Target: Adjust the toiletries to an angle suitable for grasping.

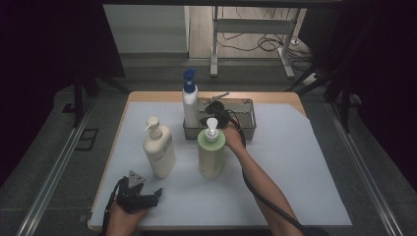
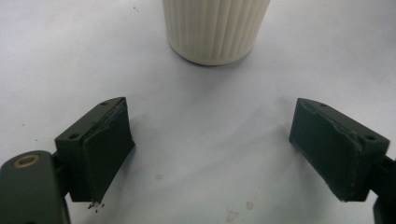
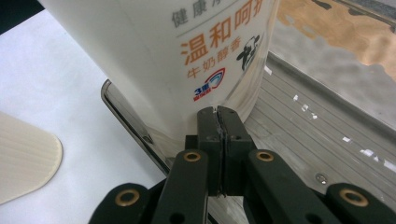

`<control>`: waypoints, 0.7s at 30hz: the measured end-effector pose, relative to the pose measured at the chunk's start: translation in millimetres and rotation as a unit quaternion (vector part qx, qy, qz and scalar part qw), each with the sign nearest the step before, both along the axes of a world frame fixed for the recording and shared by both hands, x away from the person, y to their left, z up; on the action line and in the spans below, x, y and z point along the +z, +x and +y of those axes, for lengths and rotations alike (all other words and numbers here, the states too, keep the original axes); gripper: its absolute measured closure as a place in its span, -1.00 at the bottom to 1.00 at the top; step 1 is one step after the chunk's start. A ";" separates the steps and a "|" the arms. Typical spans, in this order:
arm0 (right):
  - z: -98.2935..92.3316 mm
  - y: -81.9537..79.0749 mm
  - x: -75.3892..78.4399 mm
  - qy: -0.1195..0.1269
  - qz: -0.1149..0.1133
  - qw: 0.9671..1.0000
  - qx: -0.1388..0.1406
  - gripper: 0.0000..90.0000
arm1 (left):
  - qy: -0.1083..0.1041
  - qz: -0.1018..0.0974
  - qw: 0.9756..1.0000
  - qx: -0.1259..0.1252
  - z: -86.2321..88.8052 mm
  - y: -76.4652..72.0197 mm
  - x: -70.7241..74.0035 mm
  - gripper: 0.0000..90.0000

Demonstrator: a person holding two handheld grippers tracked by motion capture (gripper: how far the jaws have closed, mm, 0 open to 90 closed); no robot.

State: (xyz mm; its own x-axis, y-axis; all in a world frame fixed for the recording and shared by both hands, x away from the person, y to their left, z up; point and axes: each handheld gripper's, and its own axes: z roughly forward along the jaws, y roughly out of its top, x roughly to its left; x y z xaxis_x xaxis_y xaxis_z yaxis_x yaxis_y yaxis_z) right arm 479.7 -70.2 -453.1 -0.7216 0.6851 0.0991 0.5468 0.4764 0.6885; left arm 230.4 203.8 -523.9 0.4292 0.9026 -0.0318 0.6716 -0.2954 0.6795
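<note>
A white bottle with a blue pump (image 1: 190, 101) stands at the left end of a metal tray (image 1: 246, 132). My right gripper (image 1: 210, 109) reaches into the tray, shut with nothing between its jaws. In the right gripper view its tips (image 3: 219, 113) sit close against the lower wall of the white bottle (image 3: 187, 60), which bears orange lettering. A green pump bottle (image 1: 211, 153) stands in front of the tray. A cream pump bottle (image 1: 158, 148) stands left of it. My left gripper (image 1: 141, 194) rests near the front edge, open and empty (image 2: 210, 149), facing the cream bottle's ribbed base (image 2: 215, 30).
A white sheet (image 1: 295, 162) covers most of the wooden table. The tray's ribbed floor (image 3: 303, 126) stretches to the right of the white bottle. The cream bottle's side (image 3: 23, 158) lies at the left edge of the right gripper view.
</note>
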 end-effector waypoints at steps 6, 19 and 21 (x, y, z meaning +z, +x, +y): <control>-3.5 -3.1 2.1 -0.001 -0.007 1.000 0.004 0.86 | 0.000 0.000 1.000 0.000 0.0 -0.1 0.0 -0.72; -18.3 -16.2 18.3 0.002 -0.026 1.000 0.008 0.48 | -0.001 0.000 1.000 0.000 -0.1 -0.2 -0.1 -0.72; -20.6 -18.7 20.6 -0.002 -0.028 1.000 0.008 0.39 | -0.001 0.000 1.000 0.000 -0.1 -0.1 -0.1 -0.72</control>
